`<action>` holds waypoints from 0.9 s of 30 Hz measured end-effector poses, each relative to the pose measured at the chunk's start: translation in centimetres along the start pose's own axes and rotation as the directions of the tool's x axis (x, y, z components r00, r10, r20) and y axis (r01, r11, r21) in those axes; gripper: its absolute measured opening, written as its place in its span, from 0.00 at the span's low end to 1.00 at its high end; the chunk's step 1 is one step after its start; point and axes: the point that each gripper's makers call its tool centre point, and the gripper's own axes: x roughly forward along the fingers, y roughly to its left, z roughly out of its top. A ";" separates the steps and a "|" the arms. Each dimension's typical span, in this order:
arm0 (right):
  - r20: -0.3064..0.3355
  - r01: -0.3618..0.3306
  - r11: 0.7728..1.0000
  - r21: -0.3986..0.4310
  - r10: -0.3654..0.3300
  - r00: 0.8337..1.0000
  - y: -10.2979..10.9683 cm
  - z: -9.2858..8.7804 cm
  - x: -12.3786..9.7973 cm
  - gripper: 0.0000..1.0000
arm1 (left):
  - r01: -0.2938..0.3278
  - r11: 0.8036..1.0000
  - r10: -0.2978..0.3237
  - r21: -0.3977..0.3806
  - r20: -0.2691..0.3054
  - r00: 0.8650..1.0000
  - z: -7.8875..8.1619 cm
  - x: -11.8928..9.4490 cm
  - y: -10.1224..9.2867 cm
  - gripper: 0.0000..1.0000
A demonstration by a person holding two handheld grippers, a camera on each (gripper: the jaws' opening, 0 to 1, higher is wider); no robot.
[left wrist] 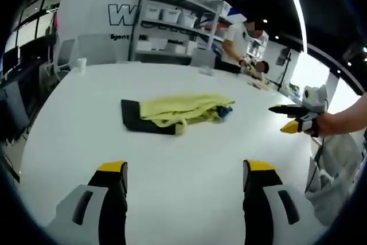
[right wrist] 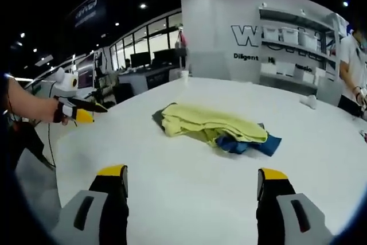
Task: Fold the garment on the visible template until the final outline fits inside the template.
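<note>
the garment (left wrist: 183,111) is a pale yellow piece folded into a loose, wrinkled bundle, with a patch of blue cloth (left wrist: 225,111) poking out at one end; in the right gripper view the garment (right wrist: 209,123) shows stacked layers with the blue cloth (right wrist: 252,143) spilling from beneath. it lies on a dark template (left wrist: 135,116), whose corner sticks out past the fabric, near the middle of the white desk (left wrist: 172,170). the left tool (left wrist: 187,171) is released, jaws wide apart and holding nothing, hovering over bare desk short of the bundle. the right tool (right wrist: 191,176) is likewise released and empty. behind the desk stand shelves (left wrist: 172,21) with white bins, a wall with large lettering, and a person (left wrist: 235,47) in white.
</note>
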 end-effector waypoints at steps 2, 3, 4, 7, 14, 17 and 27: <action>0.005 0.006 1.000 -0.003 -0.006 1.000 -0.9 0.5 0.7 0.91 | 0.002 1.000 -0.002 -0.002 0.003 1.000 0.5 0.9 0.4 0.82; 0.004 0.008 1.000 -0.004 -0.008 1.000 -1.3 0.6 1.0 0.91 | 0.003 1.000 -0.003 -0.004 0.006 1.000 0.8 1.3 0.6 0.81; 0.001 0.011 1.000 -0.007 -0.011 1.000 -1.7 0.7 1.3 0.91 | 0.004 1.000 -0.004 -0.009 0.009 1.000 1.2 1.9 0.9 0.80; 0.004 0.014 1.000 -0.006 -0.014 1.000 -3.0 1.2 2.5 0.89 | 0.001 1.000 -0.001 -0.006 0.011 1.000 1.9 3.4 1.8 0.77; 0.002 0.034 0.999 -0.015 -0.034 0.999 -5.8 2.0 4.8 0.84 | -0.005 0.999 0.005 0.040 0.005 1.000 3.7 6.4 3.6 0.67; -0.003 0.042 0.999 -0.019 -0.042 0.999 -7.0 2.3 5.8 0.82 | -0.005 0.998 0.005 0.060 -0.006 1.000 4.2 7.7 4.1 0.63; -0.019 0.086 0.996 -0.016 -0.087 0.996 -10.7 2.6 8.8 0.68 | 0.004 0.996 -0.004 0.093 -0.009 1.000 6.0 11.7 4.9 0.47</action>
